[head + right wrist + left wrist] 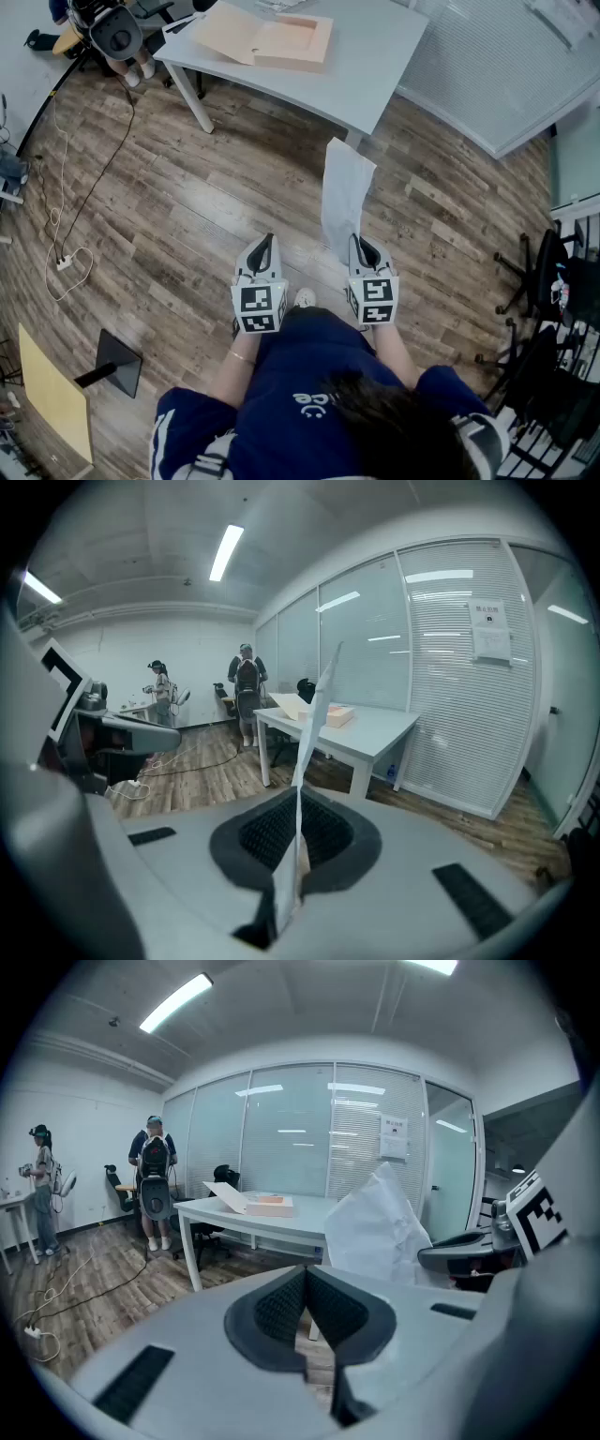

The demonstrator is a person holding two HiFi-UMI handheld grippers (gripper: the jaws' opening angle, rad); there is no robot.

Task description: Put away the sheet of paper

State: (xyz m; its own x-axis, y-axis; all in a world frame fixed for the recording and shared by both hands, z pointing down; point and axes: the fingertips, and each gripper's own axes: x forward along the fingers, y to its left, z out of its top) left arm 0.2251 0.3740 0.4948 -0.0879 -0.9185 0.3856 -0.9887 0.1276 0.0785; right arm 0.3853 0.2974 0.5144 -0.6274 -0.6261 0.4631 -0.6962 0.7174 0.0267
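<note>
A white sheet of paper (343,195) stands upright over the wooden floor, pinched at its lower edge by my right gripper (360,249). In the right gripper view the sheet of paper (309,726) rises edge-on from between the shut jaws. My left gripper (264,249) hangs beside it at the same height, its jaws shut with nothing between them. The left gripper view shows the sheet of paper (375,1232) to its right. An open tan box (281,39) lies on the white table (370,56) ahead.
Cables (66,234) trail over the floor at left. A black stand (114,364) and a yellow board (54,396) lie lower left. Office chairs (548,281) crowd the right edge. Two people (246,691) stand at the far side of the room beside glass walls.
</note>
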